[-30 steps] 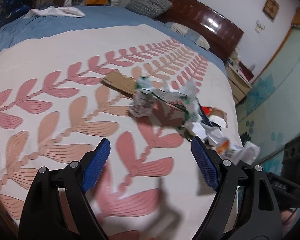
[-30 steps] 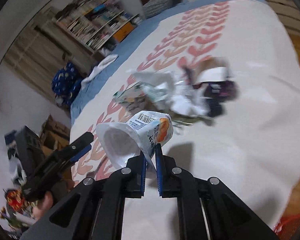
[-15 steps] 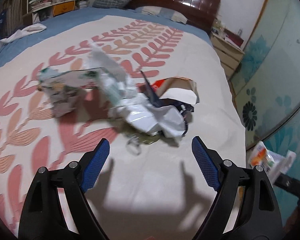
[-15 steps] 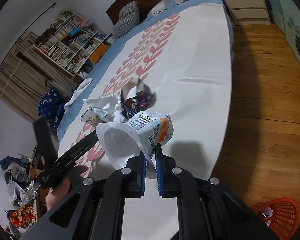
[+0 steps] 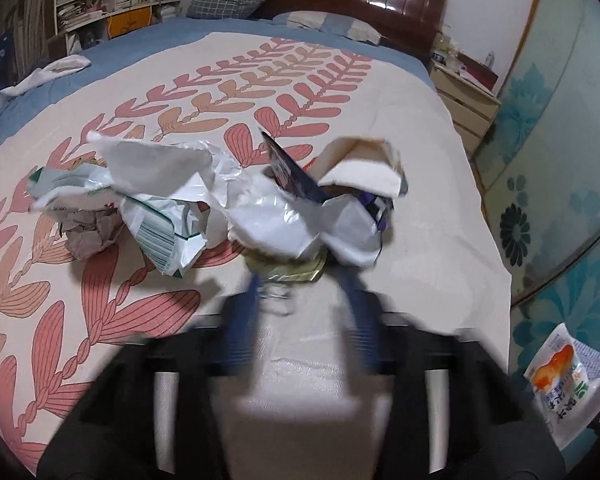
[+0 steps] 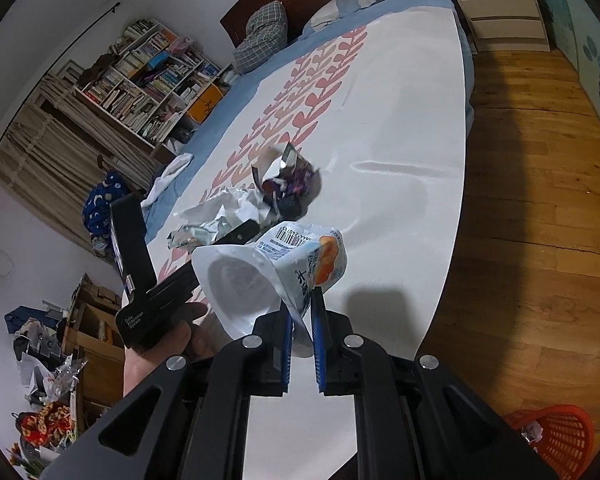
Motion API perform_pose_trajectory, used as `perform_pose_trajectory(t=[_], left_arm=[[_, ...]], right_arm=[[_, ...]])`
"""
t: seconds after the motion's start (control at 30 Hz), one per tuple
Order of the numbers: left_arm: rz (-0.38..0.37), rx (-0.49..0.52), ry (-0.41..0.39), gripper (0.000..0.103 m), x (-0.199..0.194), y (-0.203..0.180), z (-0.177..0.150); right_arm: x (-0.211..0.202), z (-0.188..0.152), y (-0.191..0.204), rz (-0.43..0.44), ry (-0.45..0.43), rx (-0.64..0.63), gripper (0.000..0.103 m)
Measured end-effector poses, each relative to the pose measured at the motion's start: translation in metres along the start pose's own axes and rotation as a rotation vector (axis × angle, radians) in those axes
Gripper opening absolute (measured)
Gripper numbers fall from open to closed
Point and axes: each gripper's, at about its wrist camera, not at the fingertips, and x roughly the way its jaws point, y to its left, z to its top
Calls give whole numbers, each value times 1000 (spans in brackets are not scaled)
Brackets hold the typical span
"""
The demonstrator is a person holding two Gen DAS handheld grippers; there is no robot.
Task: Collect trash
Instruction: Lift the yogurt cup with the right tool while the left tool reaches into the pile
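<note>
A pile of trash [image 5: 260,208] lies on the bed: crumpled white paper, plastic wrappers, a torn carton and a gold-green wrapper [image 5: 288,270]. My left gripper [image 5: 304,300] is blurred, its blue fingers partly closed around the near edge of the pile by the gold-green wrapper. My right gripper [image 6: 302,312] is shut on a white snack bag [image 6: 276,276] with a barcode and orange print, held above the bed's edge. The pile also shows in the right wrist view [image 6: 260,200].
The bed has a cream cover with pink leaf print [image 5: 180,120]. An orange basket [image 6: 552,436] stands on the wooden floor at lower right. A bookshelf [image 6: 152,80], pillows and a dresser [image 6: 500,4] lie beyond.
My left gripper has moved forward into the pile and its fingers have come closer together. My right gripper has pulled the snack bag farther back from the pile.
</note>
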Motion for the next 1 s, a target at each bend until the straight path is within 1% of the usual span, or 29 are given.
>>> perform_pose_trajectory(t=[0.07, 0.1, 0.3, 0.4, 0.57, 0.63, 0.67, 0.7, 0.73, 0.83, 0.9, 1.0], left_arm=[[-4, 2, -7, 12, -3, 0, 0], [-12, 7, -12, 3, -6, -1, 0], [-29, 27, -58, 2, -29, 0, 0], [-9, 27, -62, 2, -33, 5, -1], [6, -7, -40, 3, -24, 16, 1], [14, -6, -43, 15, -21, 14, 4], [8, -12, -47, 37, -19, 12, 5], [0, -24, -54, 64, -19, 10, 7], [-15, -38, -63, 68, -19, 9, 7], [-68, -56, -69, 69, -16, -2, 15], [-70, -51, -76, 69, -10, -11, 21], [-59, -60, -41, 69, 9, -22, 27]], right_arm=[[-1, 0, 1, -1, -4, 3, 10], [-1, -1, 2, 0, -6, 5, 10], [-2, -3, 3, 0, -15, 16, 10], [-2, -5, 4, 1, -15, 19, 11], [1, -7, 5, -3, -8, 10, 11], [3, -6, 5, -3, -3, 11, 11], [4, -6, 4, -4, -1, 12, 11], [5, -5, 5, -4, 0, 12, 11], [6, -5, 5, -3, 2, 13, 11], [9, -4, 5, -2, 7, 11, 11], [11, -3, 4, -2, 9, 10, 11], [12, -2, 2, -1, 9, 12, 11]])
